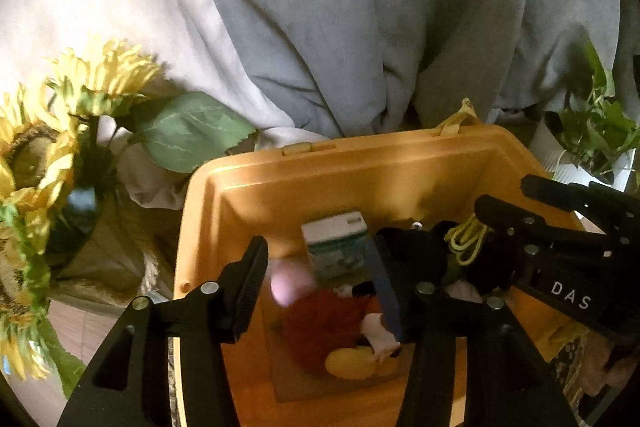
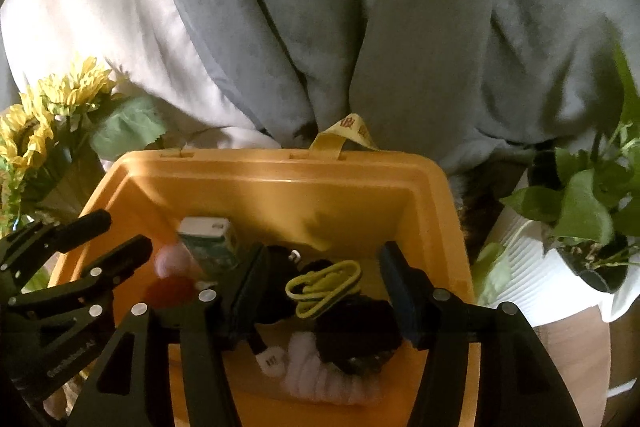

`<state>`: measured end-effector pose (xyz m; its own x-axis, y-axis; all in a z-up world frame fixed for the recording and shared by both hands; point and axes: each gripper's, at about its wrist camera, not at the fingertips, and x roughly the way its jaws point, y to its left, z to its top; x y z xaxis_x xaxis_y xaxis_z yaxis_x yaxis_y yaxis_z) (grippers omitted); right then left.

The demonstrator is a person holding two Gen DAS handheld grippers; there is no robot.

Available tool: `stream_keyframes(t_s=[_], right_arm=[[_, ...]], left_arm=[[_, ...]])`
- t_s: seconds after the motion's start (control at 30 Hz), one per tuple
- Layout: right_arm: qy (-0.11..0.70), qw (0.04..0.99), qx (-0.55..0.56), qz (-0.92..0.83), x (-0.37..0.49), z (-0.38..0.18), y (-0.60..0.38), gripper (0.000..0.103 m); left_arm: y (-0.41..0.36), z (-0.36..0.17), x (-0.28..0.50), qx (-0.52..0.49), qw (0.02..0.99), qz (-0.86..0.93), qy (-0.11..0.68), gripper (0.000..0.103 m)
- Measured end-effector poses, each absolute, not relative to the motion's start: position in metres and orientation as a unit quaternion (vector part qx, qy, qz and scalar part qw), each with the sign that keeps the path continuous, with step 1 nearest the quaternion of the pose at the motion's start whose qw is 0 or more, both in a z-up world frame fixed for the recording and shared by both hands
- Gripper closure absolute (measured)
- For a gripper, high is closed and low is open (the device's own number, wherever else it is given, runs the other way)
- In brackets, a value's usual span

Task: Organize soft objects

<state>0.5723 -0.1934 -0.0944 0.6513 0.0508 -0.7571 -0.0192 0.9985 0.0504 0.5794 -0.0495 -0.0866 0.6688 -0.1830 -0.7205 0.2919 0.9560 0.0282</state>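
Note:
An orange plastic bin holds soft objects. In the left wrist view a red and yellow plush toy, a blurred pink ball and a white-green box lie inside. My left gripper hovers open and empty above them. In the right wrist view a black soft item with a yellow-green cord and a white ribbed plush lie in the bin. My right gripper is open and empty above them. Each gripper shows in the other's view.
Grey and white curtains hang behind the bin. Artificial sunflowers stand to the left. A potted green plant in a white pot stands to the right. A yellow strap sticks up at the bin's far rim.

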Motion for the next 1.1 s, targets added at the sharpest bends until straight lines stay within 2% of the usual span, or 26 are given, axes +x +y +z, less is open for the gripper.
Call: stream_keyframes(t_s=[0.4, 0.67, 0.8, 0.9, 1.0, 1.1], right_arm=[[0.380, 0.925, 0.026, 0.004, 0.534, -0.062, -0.189, 0.044], [0.352, 0.936, 0.027, -0.006, 0.482, -0.036, -0.178, 0.044], [0.333, 0.942, 0.021, -0.018, 0.454, -0.024, -0.175, 0.034], [0.319, 0.947, 0.022, -0.027, 0.431, -0.017, -0.175, 0.032], [0.307, 0.951, 0.021, -0.034, 0.408, -0.009, -0.173, 0.024], [0.296, 0.954, 0.023, -0.039, 0.386, -0.003, -0.172, 0.022]], left_arm=[[-0.029, -0.042, 0.523, 0.048, 0.938, -0.095, 0.329, 0.044], [-0.017, -0.016, 0.465, 0.056, 0.955, -0.071, 0.283, 0.033], [-0.012, -0.008, 0.438, 0.054, 0.960, -0.070, 0.267, 0.028], [-0.009, -0.003, 0.417, 0.054, 0.962, -0.068, 0.258, 0.021], [-0.006, 0.000, 0.400, 0.048, 0.963, -0.068, 0.257, 0.017], [-0.003, 0.003, 0.378, 0.046, 0.965, -0.059, 0.251, 0.011]])
